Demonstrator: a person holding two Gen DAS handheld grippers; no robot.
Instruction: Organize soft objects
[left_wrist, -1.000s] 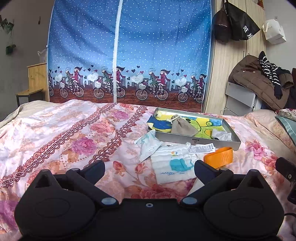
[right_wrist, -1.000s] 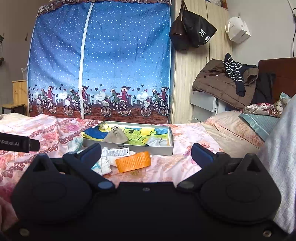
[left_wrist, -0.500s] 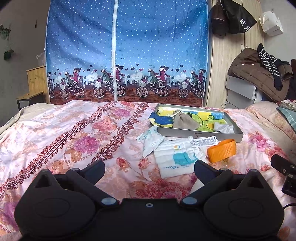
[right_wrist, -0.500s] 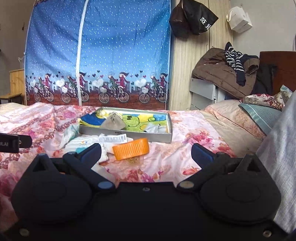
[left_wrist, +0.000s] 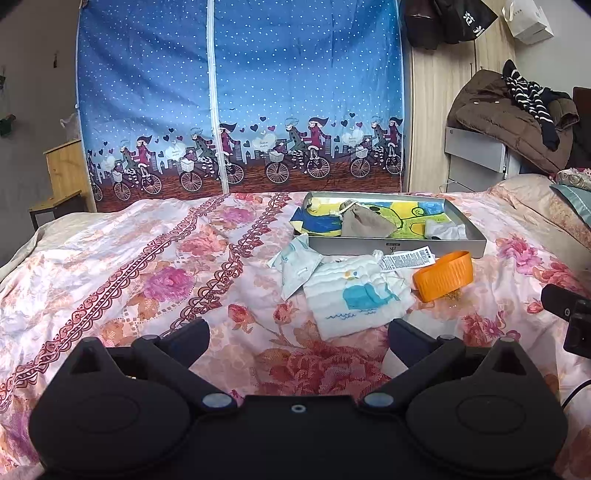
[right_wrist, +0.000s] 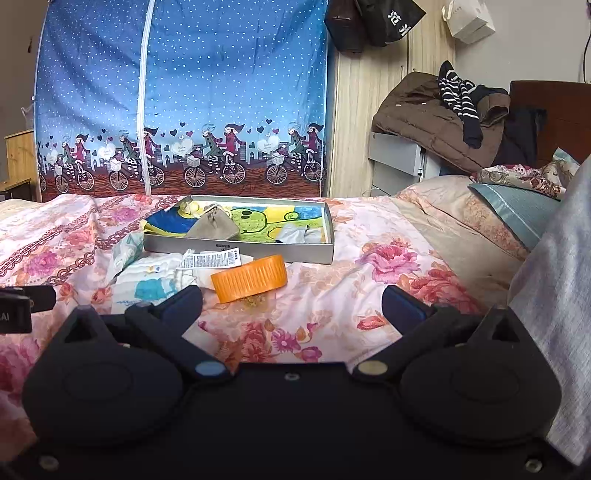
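My left gripper (left_wrist: 298, 336) and right gripper (right_wrist: 291, 300) both gape, holding nothing. The whale cloth (left_wrist: 357, 295) lies on the bed just before the tray's (left_wrist: 399, 248) near edge, touching the orange lid (left_wrist: 443, 275); grabbing carelessly could drag the lid along

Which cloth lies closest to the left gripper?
The whale cloth, white with a blue whale, loose on the bed before the tray; the others lie farther back.

Floral-quilted bed (left_wrist: 155, 266); on it a grey tray (left_wrist: 399, 248), with white cloths (left_wrist: 354, 295) and orange lid (left_wrist: 443, 276) just before the tray.
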